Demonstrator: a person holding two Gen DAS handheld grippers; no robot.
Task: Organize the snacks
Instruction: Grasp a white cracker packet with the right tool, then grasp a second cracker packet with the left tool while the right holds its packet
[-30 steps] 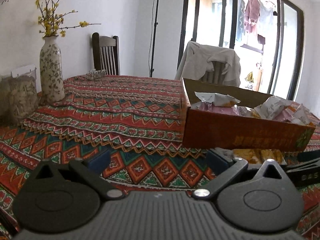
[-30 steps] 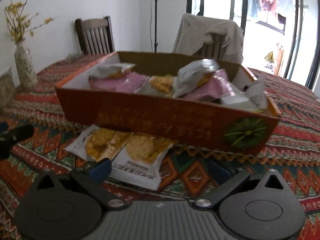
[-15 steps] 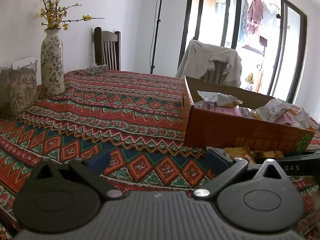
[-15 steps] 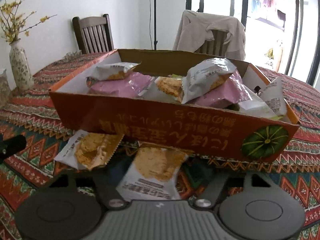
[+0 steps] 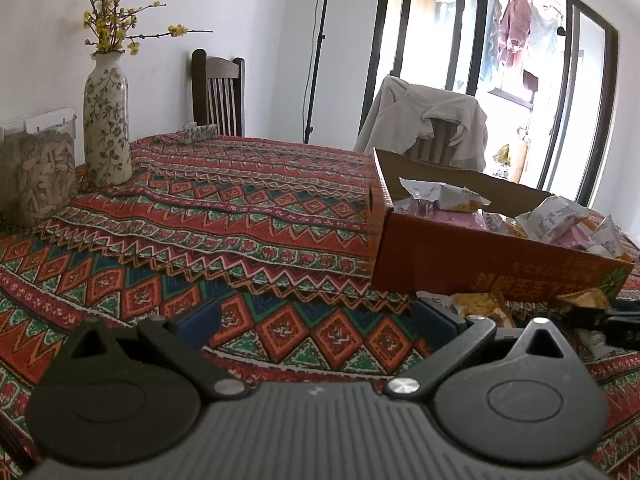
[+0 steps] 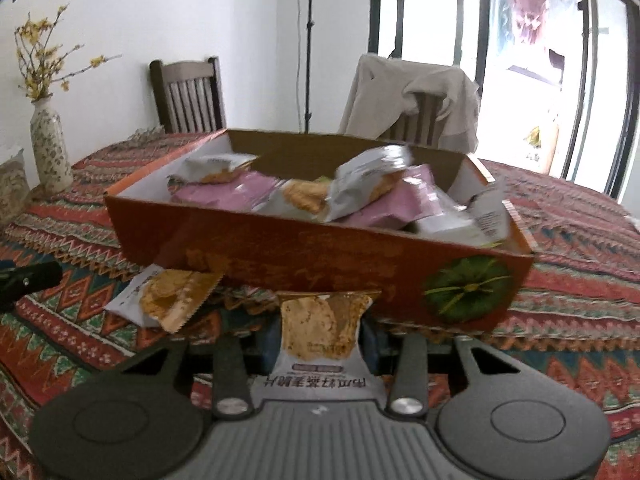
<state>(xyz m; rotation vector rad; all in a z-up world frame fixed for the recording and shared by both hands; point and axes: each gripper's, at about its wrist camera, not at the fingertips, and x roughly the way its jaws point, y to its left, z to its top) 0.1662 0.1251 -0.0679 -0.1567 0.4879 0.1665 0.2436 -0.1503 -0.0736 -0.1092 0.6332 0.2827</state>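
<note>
An orange cardboard box (image 6: 320, 256) holding several white and pink snack packets (image 6: 372, 188) stands on the patterned tablecloth (image 6: 560, 216). The jaws of my right gripper (image 6: 320, 336) are closing, and its pads press both sides of a white cracker packet (image 6: 320, 328) held upright just in front of the box. A second cracker packet (image 6: 168, 296) lies flat on the cloth to its left. My left gripper (image 5: 318, 320) stands open over bare cloth, left of the box (image 5: 480, 256), with nothing between its fingers. Its dark tip (image 6: 28, 284) shows at the right wrist view's left edge.
A flowered vase (image 5: 106, 128) with yellow twigs and a clear jar (image 5: 44, 176) stand at the table's left side. Beyond the table are a dark wooden chair (image 5: 218, 92), a chair draped with a beige garment (image 5: 424, 120), a tripod pole (image 5: 316, 52) and glass doors.
My right gripper's jaws have closed from wide open onto the nearer cracker packet, which now stands upright off the cloth. The left gripper has kept still.
</note>
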